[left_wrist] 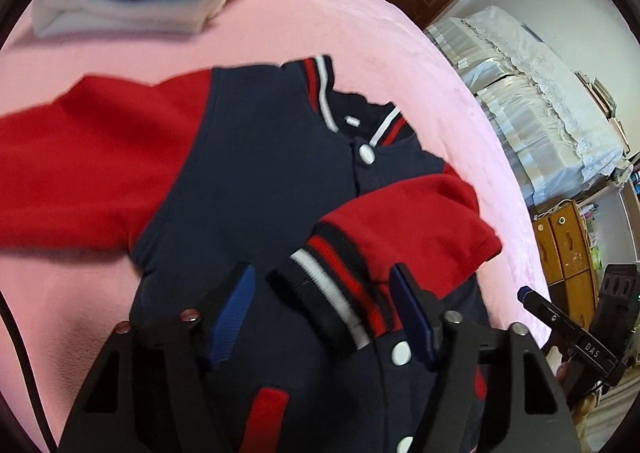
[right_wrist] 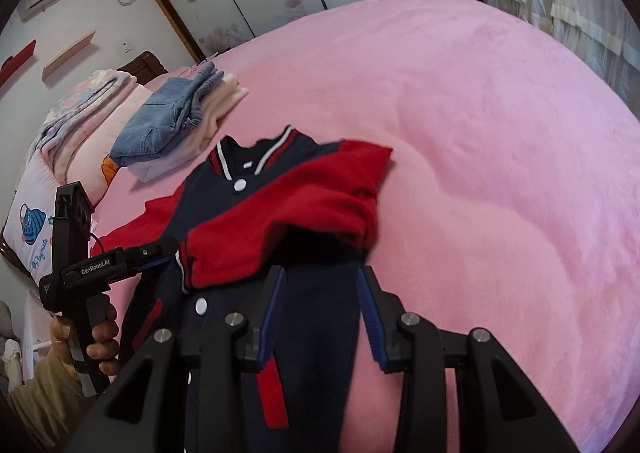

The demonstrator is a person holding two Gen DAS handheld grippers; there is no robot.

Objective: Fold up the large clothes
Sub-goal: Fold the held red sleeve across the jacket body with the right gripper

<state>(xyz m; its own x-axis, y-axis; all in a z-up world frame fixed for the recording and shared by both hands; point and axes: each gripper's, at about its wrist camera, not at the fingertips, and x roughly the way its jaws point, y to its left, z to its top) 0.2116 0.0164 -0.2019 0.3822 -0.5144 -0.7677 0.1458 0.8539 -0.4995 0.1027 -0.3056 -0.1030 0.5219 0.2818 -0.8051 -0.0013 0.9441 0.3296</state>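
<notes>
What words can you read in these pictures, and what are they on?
"GenRobot.AI": on the side of the left gripper, seen from the right wrist view.
"DAS": on the right gripper, seen from the left wrist view.
Cursive writing on the pillow: too small and tilted to read.
Small white tag inside the jacket collar: no readable text.

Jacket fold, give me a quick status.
Left gripper open over striped cuff. Right gripper open. Jacket flat, one sleeve folded in. Folded stack well clear.
</notes>
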